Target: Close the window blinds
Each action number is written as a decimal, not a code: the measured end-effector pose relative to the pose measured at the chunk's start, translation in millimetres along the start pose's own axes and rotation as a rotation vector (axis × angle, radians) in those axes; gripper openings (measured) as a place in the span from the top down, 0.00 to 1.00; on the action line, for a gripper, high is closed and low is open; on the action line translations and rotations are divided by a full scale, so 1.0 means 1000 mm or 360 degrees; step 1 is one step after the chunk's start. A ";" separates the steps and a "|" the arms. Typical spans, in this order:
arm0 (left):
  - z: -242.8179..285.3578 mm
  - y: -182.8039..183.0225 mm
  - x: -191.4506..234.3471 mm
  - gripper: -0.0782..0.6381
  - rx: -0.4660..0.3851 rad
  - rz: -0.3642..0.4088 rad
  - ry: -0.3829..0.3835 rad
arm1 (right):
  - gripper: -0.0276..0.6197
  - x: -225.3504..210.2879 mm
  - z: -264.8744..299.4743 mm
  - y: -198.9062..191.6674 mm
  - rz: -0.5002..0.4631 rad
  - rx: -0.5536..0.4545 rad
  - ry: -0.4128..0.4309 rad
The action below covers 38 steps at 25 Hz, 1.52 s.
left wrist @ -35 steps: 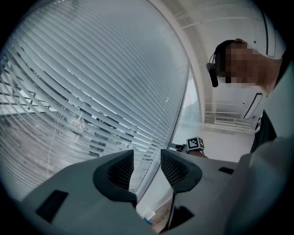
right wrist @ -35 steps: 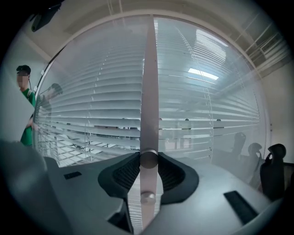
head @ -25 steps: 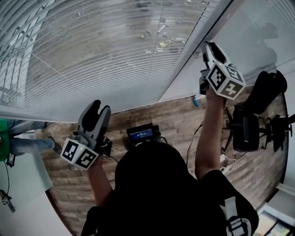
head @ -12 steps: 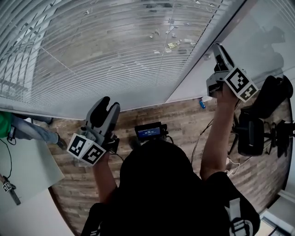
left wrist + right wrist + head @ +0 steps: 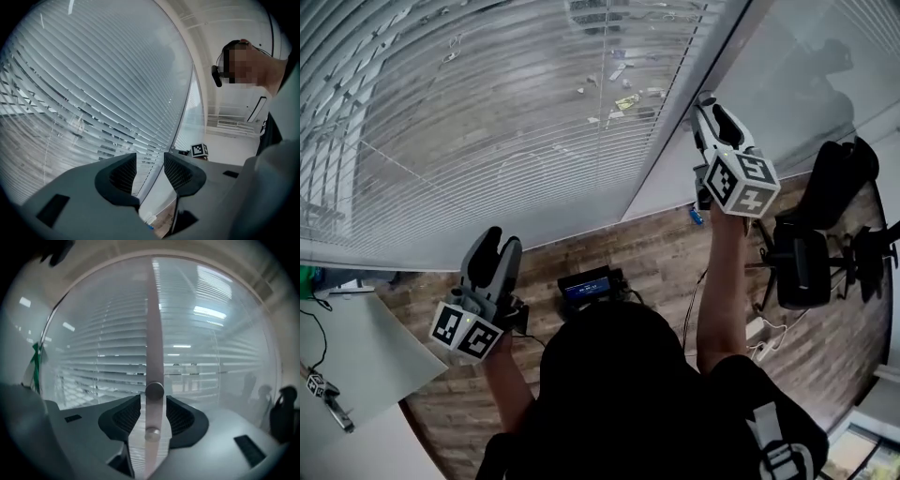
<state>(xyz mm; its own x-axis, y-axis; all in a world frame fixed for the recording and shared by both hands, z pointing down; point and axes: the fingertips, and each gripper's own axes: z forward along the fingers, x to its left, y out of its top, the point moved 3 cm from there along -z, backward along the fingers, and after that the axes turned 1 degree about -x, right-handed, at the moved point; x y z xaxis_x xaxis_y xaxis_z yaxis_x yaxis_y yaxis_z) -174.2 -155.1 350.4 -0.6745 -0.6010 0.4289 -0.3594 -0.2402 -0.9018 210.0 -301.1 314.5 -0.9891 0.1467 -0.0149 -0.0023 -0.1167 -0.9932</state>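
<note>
- Blinds [image 5: 516,122] hang over the window ahead of the person, their slats angled so that strips of outdoors show between them.
- Right gripper [image 5: 703,108] is raised at the right edge of the blinds, beside the white window post [image 5: 675,141].
- In the right gripper view its jaws are closed narrowly on a pale, translucent wand [image 5: 154,324] that runs straight up between them.
- Left gripper [image 5: 500,246] is held lower, near the bottom edge of the blinds, not touching them.
- Its jaws stand a narrow gap apart, with nothing between them.
</note>
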 end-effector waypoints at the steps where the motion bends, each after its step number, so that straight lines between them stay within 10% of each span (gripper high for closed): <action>1: 0.001 0.001 -0.001 0.62 0.0000 0.0000 -0.0003 | 0.72 0.001 -0.002 0.002 -0.0174 0.0015 -0.0060; 7: 0.001 0.005 -0.009 0.62 0.0009 0.0028 0.0002 | 0.71 0.012 0.000 0.021 -0.0621 0.0028 -0.0151; 17: 0.002 0.015 -0.006 0.62 -0.0031 0.0034 -0.0002 | 0.76 0.002 0.001 0.033 -0.0613 0.0028 -0.0168; 32: -0.007 -0.007 0.003 0.62 -0.0015 -0.0007 0.0012 | 0.76 -0.003 -0.003 0.006 0.0393 -0.0043 0.0070; 38: -0.004 -0.001 -0.002 0.62 -0.0026 0.0001 -0.0004 | 0.76 -0.007 -0.006 0.015 0.0478 -0.0074 0.0093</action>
<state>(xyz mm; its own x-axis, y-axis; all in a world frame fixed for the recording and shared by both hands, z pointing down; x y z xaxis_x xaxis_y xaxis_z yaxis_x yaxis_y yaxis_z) -175.3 -150.6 351.0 -0.6730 -0.6031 0.4282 -0.3696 -0.2272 -0.9010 218.2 -297.8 298.5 -0.9344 0.1686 -0.3138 0.2968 -0.1187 -0.9475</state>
